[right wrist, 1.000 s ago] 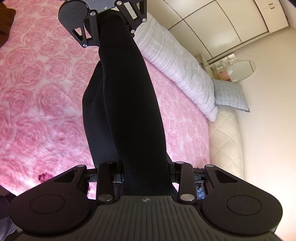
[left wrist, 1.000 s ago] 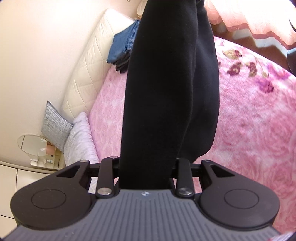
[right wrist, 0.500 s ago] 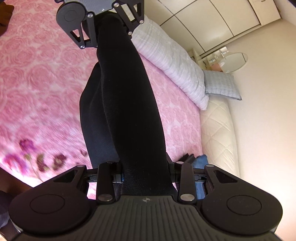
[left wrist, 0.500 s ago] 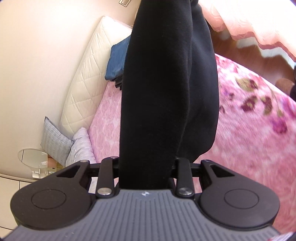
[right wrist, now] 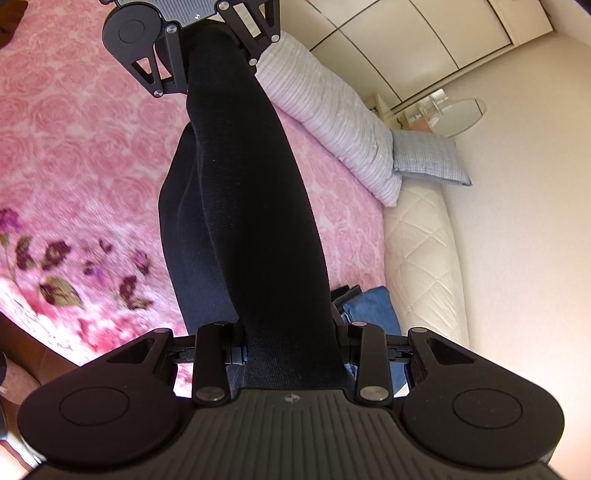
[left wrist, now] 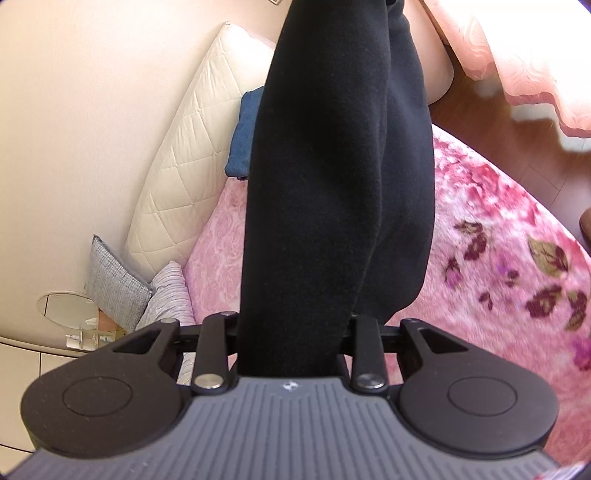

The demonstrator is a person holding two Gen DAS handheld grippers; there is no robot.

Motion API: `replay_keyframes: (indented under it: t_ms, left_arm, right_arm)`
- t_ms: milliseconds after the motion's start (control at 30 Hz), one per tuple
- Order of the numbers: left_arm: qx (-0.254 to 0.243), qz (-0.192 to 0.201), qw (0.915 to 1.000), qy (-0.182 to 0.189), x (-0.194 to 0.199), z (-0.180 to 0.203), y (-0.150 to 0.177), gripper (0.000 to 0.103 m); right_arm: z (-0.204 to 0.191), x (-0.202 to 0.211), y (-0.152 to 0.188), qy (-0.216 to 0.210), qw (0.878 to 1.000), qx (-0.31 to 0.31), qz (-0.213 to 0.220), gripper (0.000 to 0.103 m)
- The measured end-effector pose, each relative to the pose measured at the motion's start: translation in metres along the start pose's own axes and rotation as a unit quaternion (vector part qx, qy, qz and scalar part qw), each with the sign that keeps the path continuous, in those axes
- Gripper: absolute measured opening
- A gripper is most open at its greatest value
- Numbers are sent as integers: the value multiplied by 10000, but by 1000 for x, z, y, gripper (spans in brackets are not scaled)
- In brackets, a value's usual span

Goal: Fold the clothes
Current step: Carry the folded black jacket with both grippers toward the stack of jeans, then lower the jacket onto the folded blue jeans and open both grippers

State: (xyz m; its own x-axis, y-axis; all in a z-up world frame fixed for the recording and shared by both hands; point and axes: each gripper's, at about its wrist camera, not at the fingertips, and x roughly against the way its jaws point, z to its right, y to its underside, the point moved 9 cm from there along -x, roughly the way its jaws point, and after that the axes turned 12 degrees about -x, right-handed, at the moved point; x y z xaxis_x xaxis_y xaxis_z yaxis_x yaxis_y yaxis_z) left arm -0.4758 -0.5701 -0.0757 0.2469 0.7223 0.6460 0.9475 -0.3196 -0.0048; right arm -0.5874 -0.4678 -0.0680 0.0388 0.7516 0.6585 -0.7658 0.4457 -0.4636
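A black garment hangs stretched in the air between both grippers, above a pink rose-patterned bedspread. My left gripper is shut on one end of it; its fingertips are buried in the cloth. My right gripper is shut on the other end of the black garment. In the right wrist view the left gripper shows at the top, clamped on the far end. The cloth is folded double lengthwise, with a loose fold sagging on one side.
Folded blue jeans and a dark item lie stacked against the cream quilted headboard. A striped pillow and grey cushion lie along the bed's side. A round glass table, wardrobes, wood floor and pink curtain surround the bed.
Both grippers have carried the stretched garment toward the bed's flowered edge and the headboard. The floor and folded jeans have come further into view. Both grips are unchanged.
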Motion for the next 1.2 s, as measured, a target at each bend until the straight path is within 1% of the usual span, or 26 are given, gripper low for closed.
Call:
replay_keyframes:
  t_ms: [133, 233, 300, 433, 533, 667, 833, 967, 1067, 1167, 1200]
  left_arm:
    - [-105, 133, 9998, 41, -18, -12, -13, 26]
    - [-202, 337, 9992, -61, -37, -29, -29, 26]
    - [-239, 488, 9984, -152, -51, -45, -41, 26]
    - [-329, 754, 9960, -351, -78, -81, -65, 26]
    - [-361, 879, 9942, -498, -99, -113, -82, 26]
    - [-381, 955, 9923, -689, -132, -155, -106, 26]
    - [-347, 805, 9930, -797, -196, -202, -139, 26]
    - [-168, 440, 9956, -816, -263, -245, -165, 27]
    - [20, 109, 9968, -795, -315, -279, -179, 27]
    - [299, -249, 9938, -1043, -356, -313, -187, 27]
    - [339, -345, 9918, -1183, -369, -315, -191, 27]
  right_arm:
    - [17, -11, 12, -41, 9999, -88, -81, 33]
    - [38, -20, 21, 19, 9996, -187, -211, 33]
    - [55, -26, 27, 118, 9991, -263, -312, 33]
    - [99, -37, 34, 465, 9973, -331, -460, 33]
    - [132, -46, 38, 667, 9957, -378, -522, 33]
    - [180, -66, 47, 803, 9944, -430, -528, 34]
    - [247, -112, 65, 819, 9952, -364, -386, 34]
    - [311, -173, 82, 668, 9974, -227, -126, 34]
    - [344, -217, 90, 733, 9971, -56, 178, 34]
    - [377, -261, 97, 801, 9955, 117, 484, 34]
    - [388, -275, 100, 824, 9947, 174, 585, 34]
